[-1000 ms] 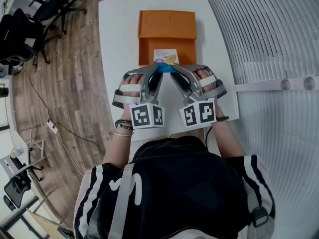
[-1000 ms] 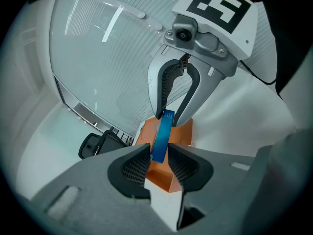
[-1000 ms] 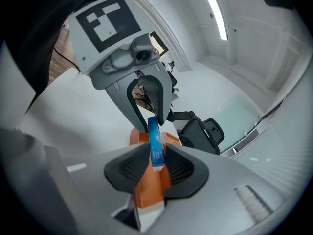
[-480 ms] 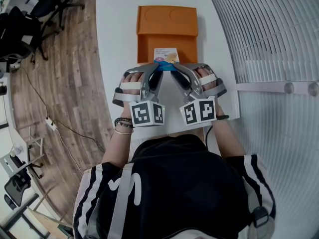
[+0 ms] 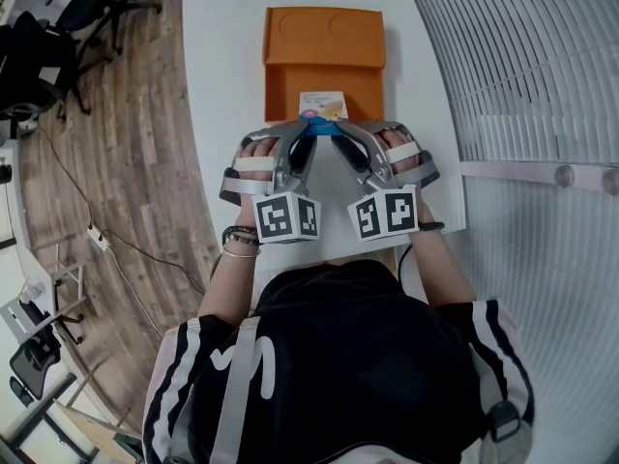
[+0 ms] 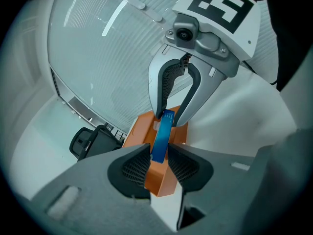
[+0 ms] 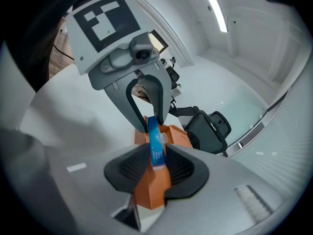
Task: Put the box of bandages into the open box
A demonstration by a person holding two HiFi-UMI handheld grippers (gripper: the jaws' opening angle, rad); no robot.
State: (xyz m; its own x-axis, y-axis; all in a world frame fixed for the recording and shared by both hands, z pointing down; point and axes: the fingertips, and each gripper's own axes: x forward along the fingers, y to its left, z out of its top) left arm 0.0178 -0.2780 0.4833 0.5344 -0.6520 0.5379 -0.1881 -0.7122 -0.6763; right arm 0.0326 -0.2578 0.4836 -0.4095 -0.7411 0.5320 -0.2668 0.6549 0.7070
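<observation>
As the left gripper and right gripper clamp its ends, the box of bandages hangs crosswise above the open box.

Light: bright, even; ceiling strip glares.
Edges: fisheye bending, dark corners.
Focus: left tool soft up close.

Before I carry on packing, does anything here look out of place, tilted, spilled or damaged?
Nothing stands out. The left claw and the right claw both grip the near edge of the box of bandages, at the near side of the open orange box on the white table. No spill or damage shows.
</observation>
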